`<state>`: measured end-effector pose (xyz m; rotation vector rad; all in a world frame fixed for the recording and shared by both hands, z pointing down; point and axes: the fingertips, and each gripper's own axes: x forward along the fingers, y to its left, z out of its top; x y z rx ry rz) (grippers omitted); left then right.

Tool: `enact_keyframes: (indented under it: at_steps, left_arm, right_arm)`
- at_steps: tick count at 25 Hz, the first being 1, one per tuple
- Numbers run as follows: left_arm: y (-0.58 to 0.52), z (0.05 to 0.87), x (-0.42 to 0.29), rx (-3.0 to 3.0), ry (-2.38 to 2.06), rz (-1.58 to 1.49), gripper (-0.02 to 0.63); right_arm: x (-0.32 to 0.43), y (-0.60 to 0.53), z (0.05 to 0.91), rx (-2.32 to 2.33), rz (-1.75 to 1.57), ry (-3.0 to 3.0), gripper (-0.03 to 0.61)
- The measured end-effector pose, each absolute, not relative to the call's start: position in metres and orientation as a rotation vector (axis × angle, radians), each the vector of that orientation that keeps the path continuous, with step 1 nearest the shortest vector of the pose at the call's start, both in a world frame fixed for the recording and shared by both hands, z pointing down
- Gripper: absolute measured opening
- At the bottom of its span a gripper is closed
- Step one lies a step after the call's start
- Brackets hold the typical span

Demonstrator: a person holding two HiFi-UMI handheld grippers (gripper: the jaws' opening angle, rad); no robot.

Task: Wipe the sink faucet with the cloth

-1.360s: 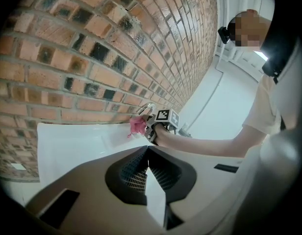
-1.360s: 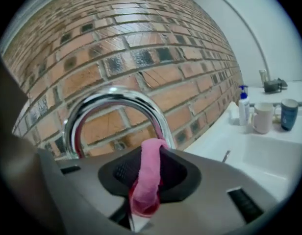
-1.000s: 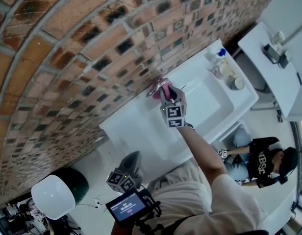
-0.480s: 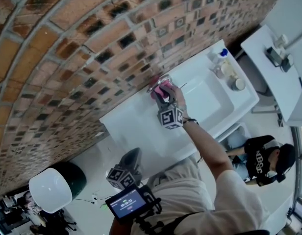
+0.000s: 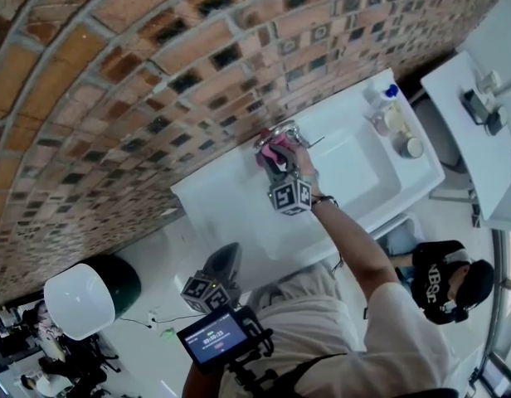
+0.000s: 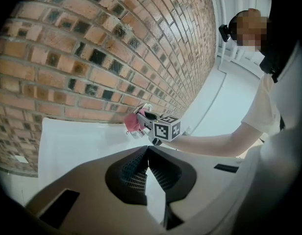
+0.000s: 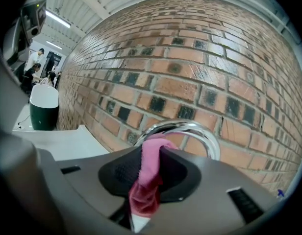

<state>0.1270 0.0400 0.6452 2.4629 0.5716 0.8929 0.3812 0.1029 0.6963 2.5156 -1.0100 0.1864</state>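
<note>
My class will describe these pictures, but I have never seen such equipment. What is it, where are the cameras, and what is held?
A person holds a two-jaw gripper in each hand. One camera sits on the person's head, looking down; one rides on each gripper. The right gripper is shut on a pink cloth at the chrome faucet of a white sink against a brick wall. The left gripper is shut and empty. Bottles stand at one end of the sink.

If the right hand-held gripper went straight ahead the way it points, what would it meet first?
Probably the chrome faucet, arching just beyond the pink cloth in the right hand-held gripper; brick wall behind.
</note>
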Motion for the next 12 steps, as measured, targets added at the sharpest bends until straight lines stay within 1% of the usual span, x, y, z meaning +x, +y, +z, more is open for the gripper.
enact_keyframes:
  at_steps: [8, 12]
  left_arm:
    - [0.045, 0.630, 0.131, 2.474, 0.510, 0.840, -0.015]
    - [0.042, 0.633, 0.123, 2.473, 0.481, 0.828, -0.015]
  right_arm:
    - [0.383, 0.106, 0.710, 2.690, 0.352, -1.099, 0.103]
    - [0.368, 0.100, 0.730, 2.646, 0.435, -1.117, 0.103]
